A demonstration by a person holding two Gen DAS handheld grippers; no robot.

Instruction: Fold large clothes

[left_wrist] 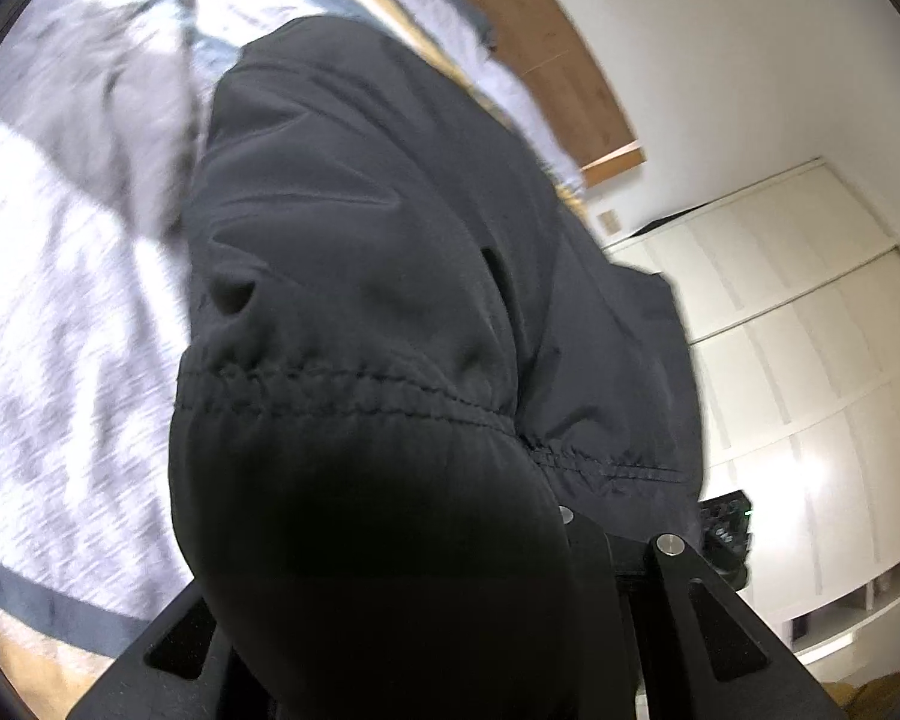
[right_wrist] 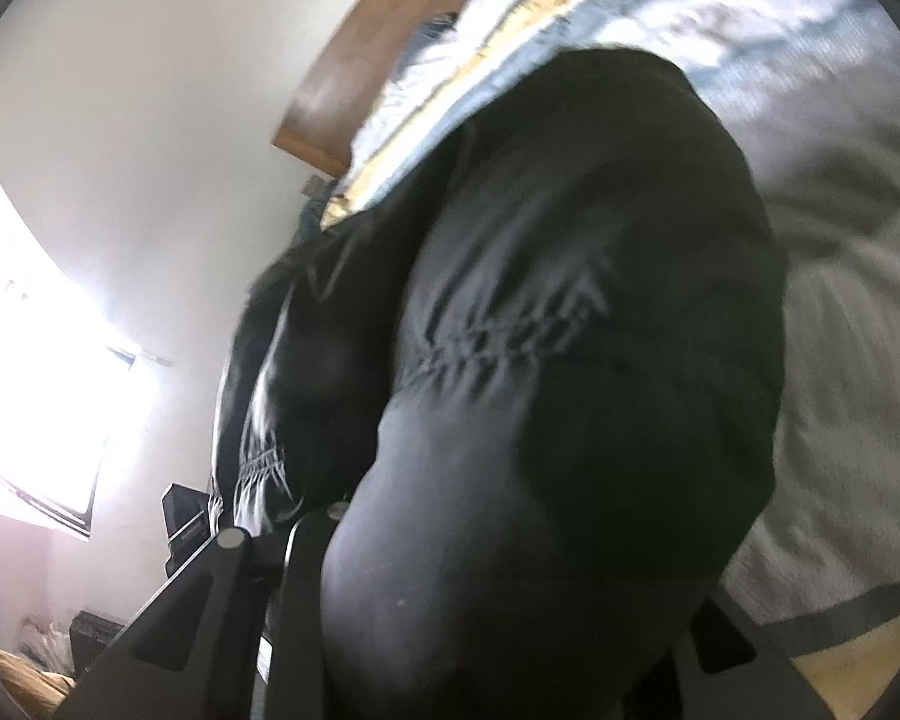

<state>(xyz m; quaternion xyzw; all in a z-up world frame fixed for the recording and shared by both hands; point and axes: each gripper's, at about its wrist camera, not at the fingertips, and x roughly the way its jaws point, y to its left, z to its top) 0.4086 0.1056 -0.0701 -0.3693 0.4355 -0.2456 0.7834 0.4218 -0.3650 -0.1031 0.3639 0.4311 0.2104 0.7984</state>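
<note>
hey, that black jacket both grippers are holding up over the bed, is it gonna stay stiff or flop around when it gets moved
Probably floppy: the black jacket drapes and bulges over the left gripper and the right gripper, hiding their fingertips. Its smooth fabric looks thin and maybe a bit slippery. The gathered elastic seam suggests the hem will bunch rather than lie flat on the bed.

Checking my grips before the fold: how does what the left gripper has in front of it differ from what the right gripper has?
The left gripper shows the black garment sharply, its gathered elastic seam crisp; the right gripper shows it blurred. Beside the left gripper stands a white wardrobe; beside the right, a bright window. Both are draped in the fabric, above the grey-and-white bedspread.
</note>
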